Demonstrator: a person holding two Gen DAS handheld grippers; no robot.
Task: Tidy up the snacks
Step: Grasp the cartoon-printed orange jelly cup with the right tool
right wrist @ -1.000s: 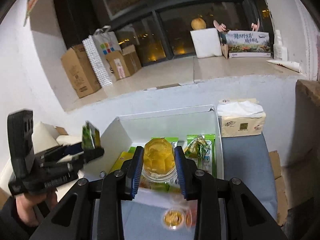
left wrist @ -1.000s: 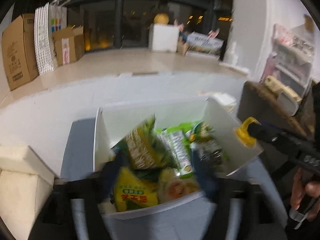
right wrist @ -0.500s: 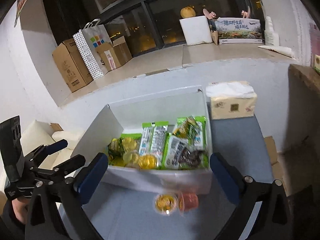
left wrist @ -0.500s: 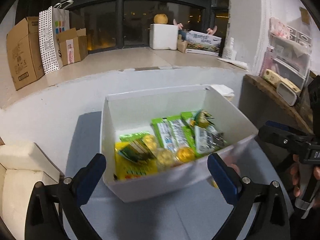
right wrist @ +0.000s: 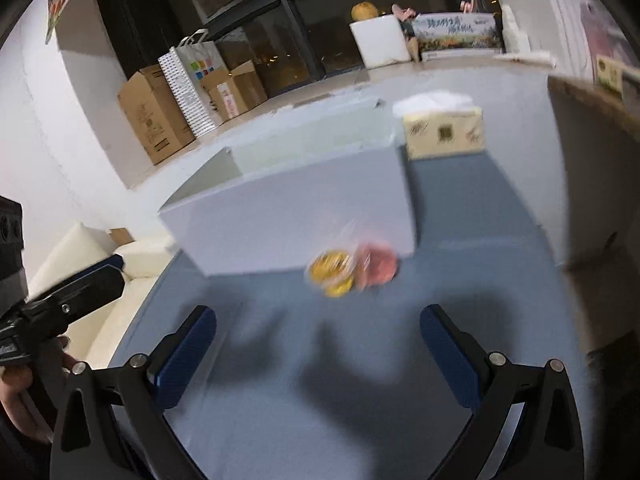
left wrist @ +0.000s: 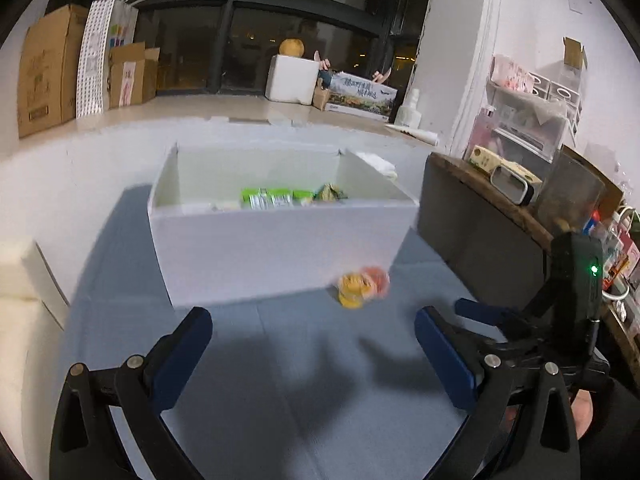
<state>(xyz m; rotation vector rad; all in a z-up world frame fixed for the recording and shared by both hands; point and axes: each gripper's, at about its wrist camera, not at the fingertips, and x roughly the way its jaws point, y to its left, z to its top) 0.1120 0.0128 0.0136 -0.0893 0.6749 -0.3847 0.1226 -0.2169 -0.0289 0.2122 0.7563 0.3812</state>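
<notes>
A white open box (left wrist: 280, 248) stands on the blue table (left wrist: 280, 380); green snack packets (left wrist: 276, 197) show over its rim. It also shows in the right wrist view (right wrist: 296, 216). A yellow jelly cup (left wrist: 352, 290) and a pink jelly cup (left wrist: 376, 278) lie on the table by the box's front right corner; both are blurred in the right wrist view, yellow (right wrist: 332, 274) and pink (right wrist: 378, 266). My left gripper (left wrist: 312, 340) is open and empty, low before the box. My right gripper (right wrist: 318, 338) is open and empty, just short of the cups.
A tissue box (right wrist: 442, 132) stands right of the white box. A dark wooden shelf (left wrist: 480, 216) with clutter borders the table on the right. A cream cushion (left wrist: 24, 312) lies at the left. Cardboard boxes (left wrist: 44, 84) sit on the window ledge.
Both grippers have pulled back and dropped lower, away from the box. I now see the box's front wall rather than its inside. Both stay open.
</notes>
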